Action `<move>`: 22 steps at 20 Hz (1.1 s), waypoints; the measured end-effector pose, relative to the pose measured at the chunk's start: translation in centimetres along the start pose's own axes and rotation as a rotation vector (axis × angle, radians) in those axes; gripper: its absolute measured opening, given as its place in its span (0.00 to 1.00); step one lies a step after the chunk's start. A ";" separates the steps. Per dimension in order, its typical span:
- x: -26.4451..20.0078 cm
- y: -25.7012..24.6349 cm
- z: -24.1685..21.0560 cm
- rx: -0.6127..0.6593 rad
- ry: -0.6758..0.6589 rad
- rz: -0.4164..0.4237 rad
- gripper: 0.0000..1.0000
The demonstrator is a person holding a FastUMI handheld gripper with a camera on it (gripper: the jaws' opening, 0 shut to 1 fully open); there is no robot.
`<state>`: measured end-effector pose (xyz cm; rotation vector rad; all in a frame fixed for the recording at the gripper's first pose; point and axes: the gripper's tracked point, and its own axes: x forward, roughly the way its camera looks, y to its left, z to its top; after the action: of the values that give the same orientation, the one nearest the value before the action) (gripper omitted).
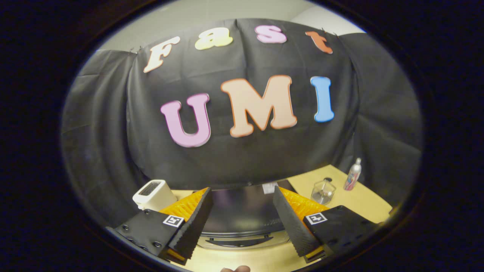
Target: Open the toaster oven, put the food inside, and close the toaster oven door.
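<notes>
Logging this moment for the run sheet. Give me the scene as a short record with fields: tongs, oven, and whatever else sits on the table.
tongs: tongs open, fingers spread apart, holding nothing
toaster oven: dark toaster oven between and just beyond the fingers, seen from above; door handle faces the tongs
door state: appears closed, hard to confirm from this angle
white toaster: white toaster beyond the left finger
glass jar: glass jar beyond the right finger
bottle: bottle upright past the jar
table: light wooden table
food: cannot tell
</notes>
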<state>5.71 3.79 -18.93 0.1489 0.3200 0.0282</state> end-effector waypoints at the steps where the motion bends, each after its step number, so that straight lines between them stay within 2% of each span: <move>1: 0.8 -0.1 -1.6 -0.003 0.033 -0.002 1.00; 9: 4.2 0.7 -9.6 0.059 0.169 0.020 0.99; 10: 4.3 0.8 -9.0 0.064 0.132 0.025 0.99; 13: 4.7 1.0 -9.2 0.083 0.132 0.041 0.99; 17: 3.6 1.0 -10.1 -0.020 0.142 0.073 0.99; 22: 1.7 0.4 -11.4 -0.119 0.177 0.054 1.00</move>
<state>3.68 5.84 -30.08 0.0372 0.4897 0.1137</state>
